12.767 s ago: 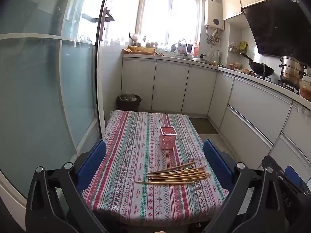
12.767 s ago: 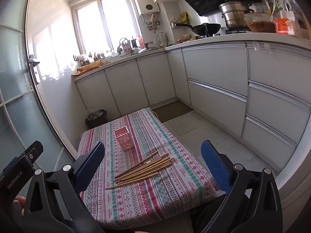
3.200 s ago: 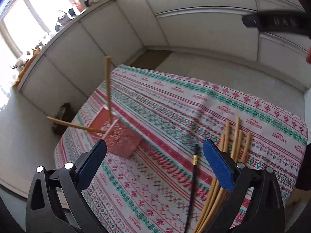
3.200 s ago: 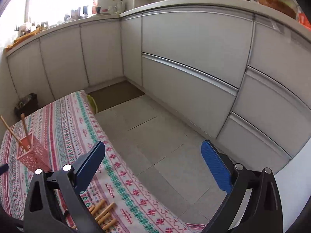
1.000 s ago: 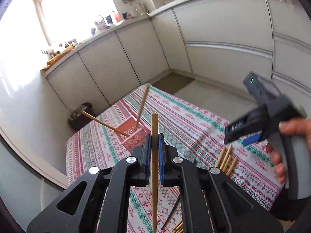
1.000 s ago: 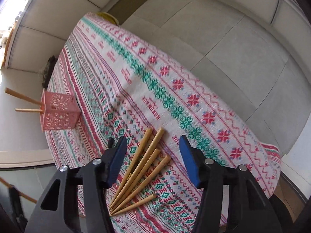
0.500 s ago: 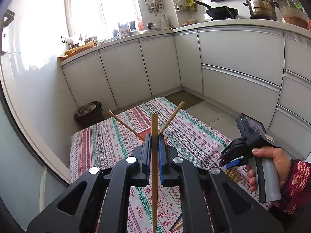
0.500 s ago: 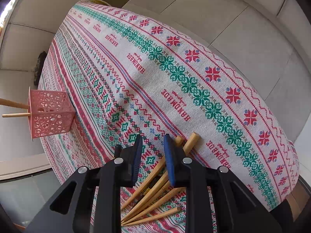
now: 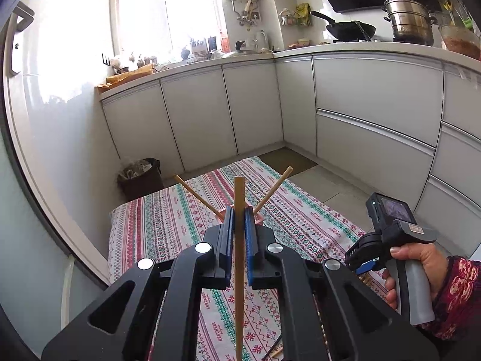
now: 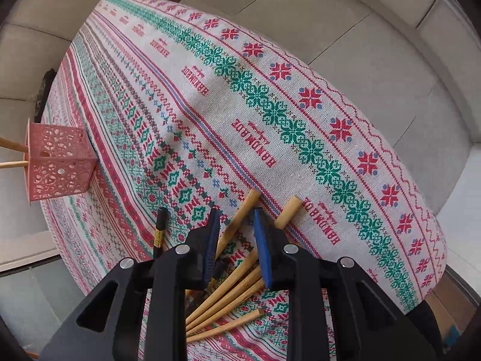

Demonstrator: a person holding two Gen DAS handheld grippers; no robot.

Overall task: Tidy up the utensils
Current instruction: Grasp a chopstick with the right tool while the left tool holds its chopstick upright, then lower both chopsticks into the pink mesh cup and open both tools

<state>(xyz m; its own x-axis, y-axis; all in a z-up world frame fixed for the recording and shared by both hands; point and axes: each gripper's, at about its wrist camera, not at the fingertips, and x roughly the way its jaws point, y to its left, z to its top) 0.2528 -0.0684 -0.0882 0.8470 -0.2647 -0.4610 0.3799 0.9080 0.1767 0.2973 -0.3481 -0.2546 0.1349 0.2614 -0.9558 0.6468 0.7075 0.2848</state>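
While the left gripper [image 9: 239, 228] stood clamped on an upright chopstick [image 9: 239, 258] — pink holder [image 9: 258, 217] straight ahead, just past its tips — the right gripper [image 10: 236, 240], jaws narrowed, straddled the tabletop chopsticks [image 10: 237, 282] lengthwise — grip unconfirmed

A home kitchen: white cabinets [image 9: 192, 120] are running under a counter, a wok [image 9: 350, 28] and steel pot [image 9: 410, 21] are sitting at one o'clock, a window [image 9: 168, 15] is glowing at eleven.

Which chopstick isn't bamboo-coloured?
The black chopstick with a gold band, lying on the tablecloth left of the right gripper; all the others are tan.
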